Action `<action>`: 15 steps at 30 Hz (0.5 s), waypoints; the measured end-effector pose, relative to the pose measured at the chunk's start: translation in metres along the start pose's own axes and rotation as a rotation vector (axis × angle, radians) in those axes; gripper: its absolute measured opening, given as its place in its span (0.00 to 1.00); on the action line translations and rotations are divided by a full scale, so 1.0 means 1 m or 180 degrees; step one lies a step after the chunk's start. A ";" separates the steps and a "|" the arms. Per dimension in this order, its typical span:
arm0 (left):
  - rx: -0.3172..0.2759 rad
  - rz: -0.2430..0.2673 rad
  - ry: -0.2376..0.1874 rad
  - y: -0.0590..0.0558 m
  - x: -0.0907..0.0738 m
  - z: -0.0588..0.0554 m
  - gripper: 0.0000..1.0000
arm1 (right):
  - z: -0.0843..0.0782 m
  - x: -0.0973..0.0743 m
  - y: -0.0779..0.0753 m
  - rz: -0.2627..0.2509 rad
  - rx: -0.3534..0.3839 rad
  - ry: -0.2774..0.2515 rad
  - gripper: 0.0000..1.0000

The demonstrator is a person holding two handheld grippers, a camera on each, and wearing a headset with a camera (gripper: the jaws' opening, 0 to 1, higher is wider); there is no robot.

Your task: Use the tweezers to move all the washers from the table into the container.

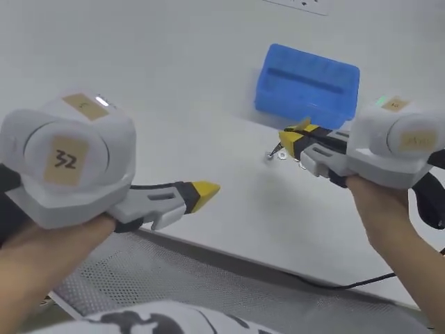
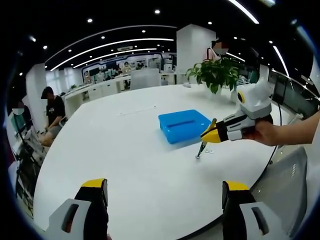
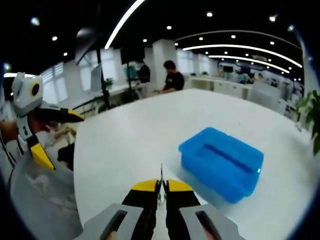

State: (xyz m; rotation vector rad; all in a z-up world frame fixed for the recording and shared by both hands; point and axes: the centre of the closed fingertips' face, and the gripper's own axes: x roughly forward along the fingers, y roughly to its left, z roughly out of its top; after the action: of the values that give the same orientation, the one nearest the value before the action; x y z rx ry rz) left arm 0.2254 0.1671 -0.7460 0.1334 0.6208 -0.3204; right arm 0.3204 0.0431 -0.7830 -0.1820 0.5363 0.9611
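On the left gripper (image 1: 201, 192), label (image 1: 69, 160) seemingly reads 32.

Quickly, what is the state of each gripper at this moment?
Left gripper: open, holding nothing.
Right gripper: shut on the tweezers.

The one thing I can read from here is the number 32, dark figures on a tan sticker (image 1: 67, 160) stuck to the round white face of the left gripper (image 1: 205, 191), at about nine o'clock in the head view. A second sticker (image 1: 82, 104) sits on top of the same housing, toward ten o'clock, its marks too faint to make out. The right gripper (image 1: 292, 139), out at three o'clock, carries a face label (image 1: 417, 140) and a top label (image 1: 395, 104), both tan and blurred beyond reading.
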 end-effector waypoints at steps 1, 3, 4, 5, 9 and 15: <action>-0.0005 -0.0003 -0.0003 0.000 0.000 0.000 0.97 | 0.005 -0.001 0.000 -0.0005 -0.0028 -0.0024 0.01; -0.0064 -0.0021 -0.0026 -0.001 -0.001 0.002 0.97 | 0.011 -0.003 -0.001 0.0000 -0.0050 -0.0058 0.01; -0.0103 -0.0028 -0.0053 -0.001 -0.001 0.003 0.97 | 0.016 -0.004 -0.002 0.0002 -0.0049 -0.0076 0.01; -0.0114 -0.0032 -0.0065 -0.001 -0.001 0.004 0.97 | 0.021 -0.005 -0.003 0.0004 -0.0046 -0.0107 0.01; -0.0070 0.0002 -0.0031 0.002 -0.001 0.002 0.97 | 0.040 -0.007 -0.010 -0.0042 -0.0079 -0.0217 0.01; -0.0057 0.0007 -0.0014 0.003 -0.001 0.000 0.96 | 0.060 -0.006 -0.027 -0.0164 -0.0157 -0.0308 0.01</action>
State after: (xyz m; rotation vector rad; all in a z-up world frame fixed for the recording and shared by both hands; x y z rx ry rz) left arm 0.2257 0.1698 -0.7458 0.1163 0.6188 -0.3128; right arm 0.3615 0.0461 -0.7312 -0.1916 0.4173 0.9285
